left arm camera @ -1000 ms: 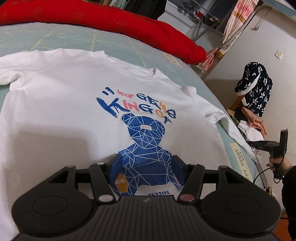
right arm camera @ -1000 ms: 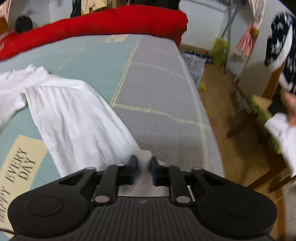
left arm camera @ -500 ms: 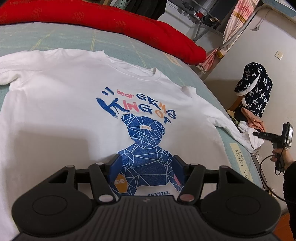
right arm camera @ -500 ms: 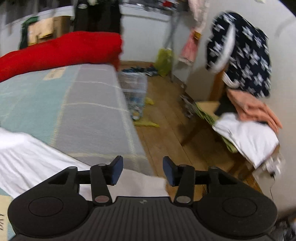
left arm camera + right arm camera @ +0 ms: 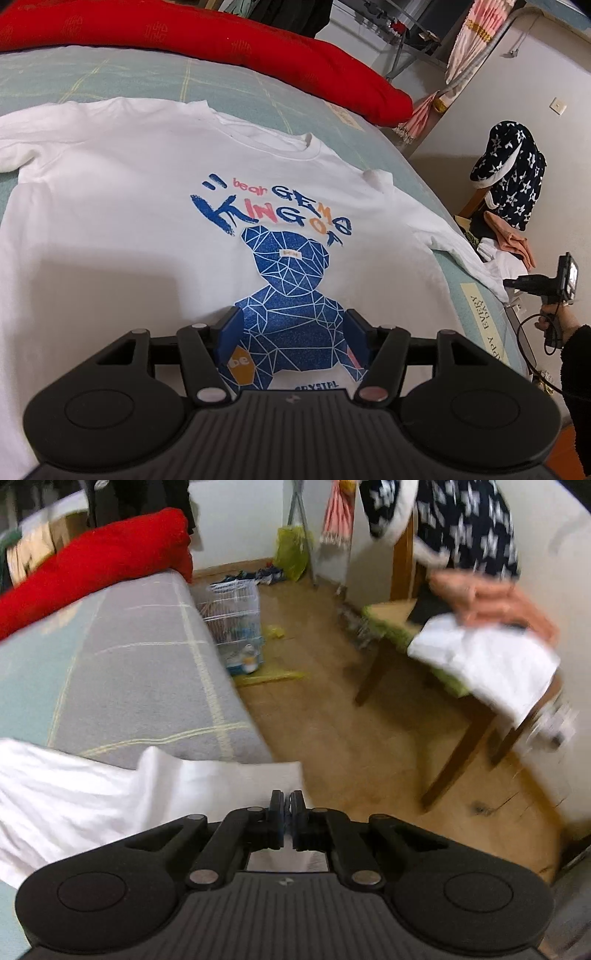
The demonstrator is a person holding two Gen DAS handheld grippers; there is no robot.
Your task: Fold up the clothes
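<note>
A white T-shirt (image 5: 129,203) with a blue bear print lies flat, front up, on the bed (image 5: 110,74). My left gripper (image 5: 293,321) is open just above the lower part of the print, its blue pads apart on either side of the bear's body. The shirt's right sleeve (image 5: 92,794) stretches to the bed's edge. My right gripper (image 5: 286,801) is shut right at that sleeve's cuff, and no cloth shows between its pads. In the left wrist view the right gripper (image 5: 511,283) sits beside the sleeve's end (image 5: 443,240), held in a hand (image 5: 554,321).
A red quilt (image 5: 221,33) runs along the far side of the bed (image 5: 129,664). Beyond the bed's edge is a wooden floor with a wire cage (image 5: 236,627). A chair (image 5: 399,672) holds folded white and pink clothes and a star-print garment.
The right gripper opened, let the sleeve go, swung right past the bed's edge and shut again. The sleeve now lies stretched out to the edge. The left gripper has not moved.
</note>
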